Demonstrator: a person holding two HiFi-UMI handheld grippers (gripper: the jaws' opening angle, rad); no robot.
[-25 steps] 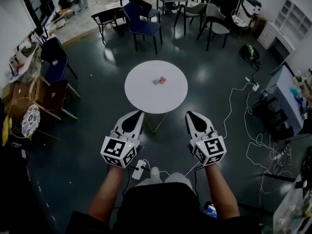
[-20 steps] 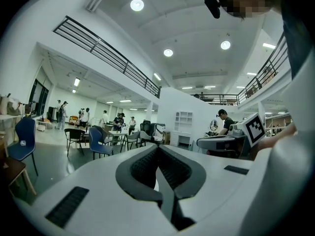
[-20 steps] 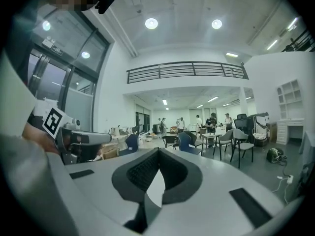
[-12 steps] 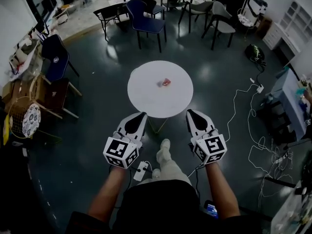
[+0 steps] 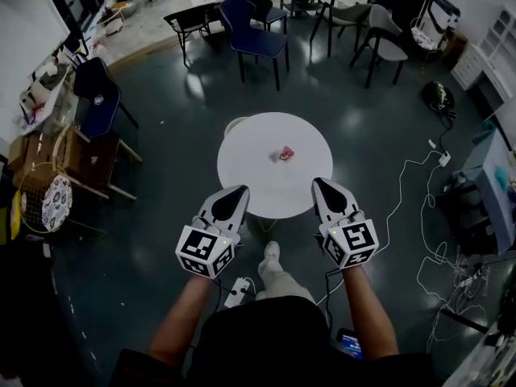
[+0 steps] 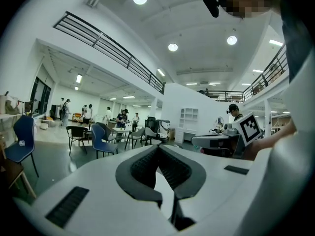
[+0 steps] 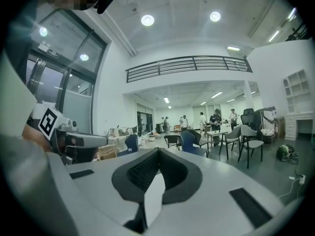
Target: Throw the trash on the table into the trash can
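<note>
A small red and pink piece of trash [image 5: 285,153] lies near the middle of the round white table [image 5: 250,172]. Both grippers are held side by side at the table's near edge, pointing toward it. My left gripper [image 5: 240,189] is shut with nothing in it, its tip over the near left rim. My right gripper [image 5: 317,181] is also shut and empty, at the near right rim. In the left gripper view the jaws [image 6: 158,146] meet at the tip; the right gripper view shows the same [image 7: 158,149]. A pale round object [image 5: 236,124] peeks out behind the table's far left edge.
Blue and dark chairs [image 5: 256,35] stand beyond the table. Wooden chairs and a round basket [image 5: 44,202] are at the left. White cables [image 5: 427,240] trail over the floor at the right, and a power strip [image 5: 236,291] lies by the person's foot.
The person has walked toward the table, and both grippers have come forward with them to its near rim. A pale round object has come into view behind the table. Both grippers have stayed shut.
</note>
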